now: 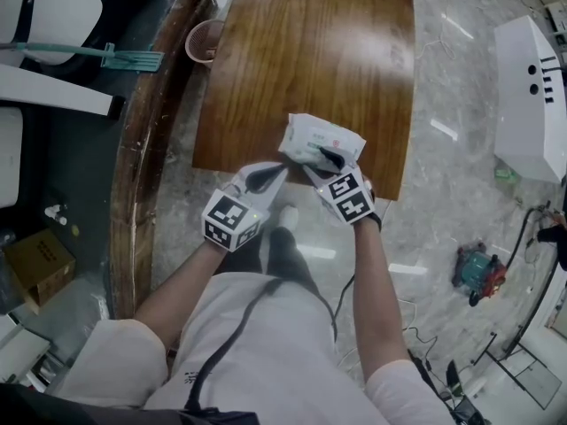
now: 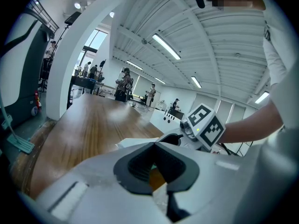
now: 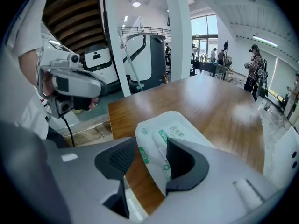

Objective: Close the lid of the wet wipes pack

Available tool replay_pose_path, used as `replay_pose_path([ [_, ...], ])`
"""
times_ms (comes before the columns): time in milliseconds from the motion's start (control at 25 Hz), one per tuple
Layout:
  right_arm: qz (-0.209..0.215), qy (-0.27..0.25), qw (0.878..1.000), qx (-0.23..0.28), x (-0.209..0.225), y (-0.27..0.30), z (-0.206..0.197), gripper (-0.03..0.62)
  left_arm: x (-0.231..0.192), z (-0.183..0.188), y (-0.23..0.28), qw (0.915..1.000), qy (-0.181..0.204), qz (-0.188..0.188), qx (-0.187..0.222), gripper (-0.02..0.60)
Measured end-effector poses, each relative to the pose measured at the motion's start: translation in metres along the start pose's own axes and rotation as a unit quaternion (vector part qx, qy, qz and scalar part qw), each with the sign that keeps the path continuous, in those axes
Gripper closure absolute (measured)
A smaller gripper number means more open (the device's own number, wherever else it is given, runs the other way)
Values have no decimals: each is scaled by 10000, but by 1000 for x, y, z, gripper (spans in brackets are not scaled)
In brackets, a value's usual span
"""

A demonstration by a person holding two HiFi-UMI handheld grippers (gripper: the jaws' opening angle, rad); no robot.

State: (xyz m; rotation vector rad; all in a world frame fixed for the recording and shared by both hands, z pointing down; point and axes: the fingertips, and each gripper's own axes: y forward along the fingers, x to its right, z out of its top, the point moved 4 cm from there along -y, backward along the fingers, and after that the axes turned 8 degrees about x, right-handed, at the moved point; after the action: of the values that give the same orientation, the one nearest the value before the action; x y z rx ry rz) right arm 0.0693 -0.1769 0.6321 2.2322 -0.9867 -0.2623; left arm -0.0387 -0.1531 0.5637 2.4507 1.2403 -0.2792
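Straddling the white, green-printed wet wipes pack [image 1: 323, 135], long axis left-right, right gripper [image 1: 321, 159] gapes; left gripper [image 1: 273, 173] pressed together

Wooden table [image 1: 310, 60], pink basket [image 1: 202, 41], cardboard box [image 1: 37, 259]

Wet wipes pack [image 1: 316, 136] on table [image 1: 292, 51], near edge — right claw [image 1: 324, 159] around its corner, left claw [image 1: 278, 172] beside

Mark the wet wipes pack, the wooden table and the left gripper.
wet wipes pack [image 1: 317, 138], head view, middle of its top face.
wooden table [image 1: 301, 42], head view, bare top.
left gripper [image 1: 273, 174], head view, between its jaw tips.
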Motion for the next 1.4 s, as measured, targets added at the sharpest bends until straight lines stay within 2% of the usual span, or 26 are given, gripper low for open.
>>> replay_pose_path([
  [120,-20,79,9999,83,0,-2,1,391,5,3,1,10000,28,-36,9,577],
  [280,-106,222,9984,513,-2,-15,7,393,12,10,0,9999,104,-89,40,577],
  [440,-345,586,9923,1038,-3,-40,13,508,21,19,-2,9998,171,-119,77,577],
  [600,-548,795,9845,1465,-6,-68,23,585,31,32,0,9994,266,-182,153,577],
  [800,-746,903,9716,2057,-18,-102,47,585,43,49,2,9984,422,-309,230,577],
  [1040,-1022,862,9578,2543,-36,-138,60,585,62,74,-7,9968,536,-390,441,577],
  [1400,-1430,959,9387,2987,-50,-177,62,585,74,96,-21,9938,779,-516,611,578],
])
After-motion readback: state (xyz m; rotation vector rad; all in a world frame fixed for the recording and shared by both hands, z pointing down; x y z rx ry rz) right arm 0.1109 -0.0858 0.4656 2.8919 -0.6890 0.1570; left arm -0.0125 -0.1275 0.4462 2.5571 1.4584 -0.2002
